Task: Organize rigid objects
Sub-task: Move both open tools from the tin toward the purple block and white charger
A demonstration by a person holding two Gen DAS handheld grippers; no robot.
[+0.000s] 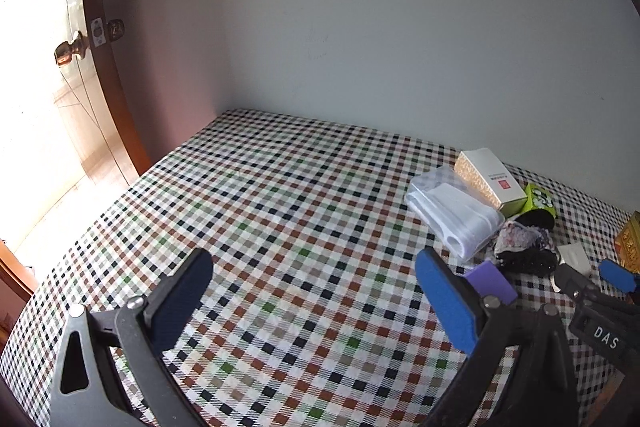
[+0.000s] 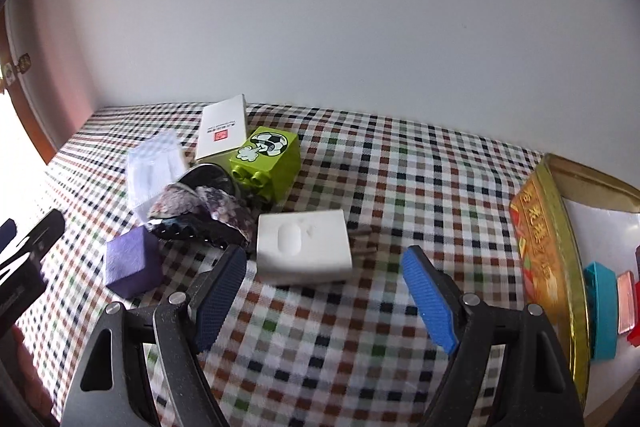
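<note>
We see a checked tablecloth [image 1: 280,227] running back to a pale wall [image 1: 400,27], with a broad bare stretch under our left gripper [image 1: 314,303], whose jaws stand wide apart with nothing between them; a dark door frame [image 1: 104,87] bounds the far left. Our right gripper [image 2: 324,291] also stands wide open and holds nothing, just short of a white block [image 2: 304,251] with an oval dent in its top. Behind it, crowded together, lie a purple cube [image 2: 132,263], a patterned cloth bundle [image 2: 204,211], a green brick [image 2: 268,159] printed with a football, a white carton [image 2: 222,133] and a clear packet [image 2: 154,175]. At the right edge a gold tin [image 2: 552,259] holds coloured pieces [image 2: 604,311]. Bare cloth lies between tin and cluster.
</note>
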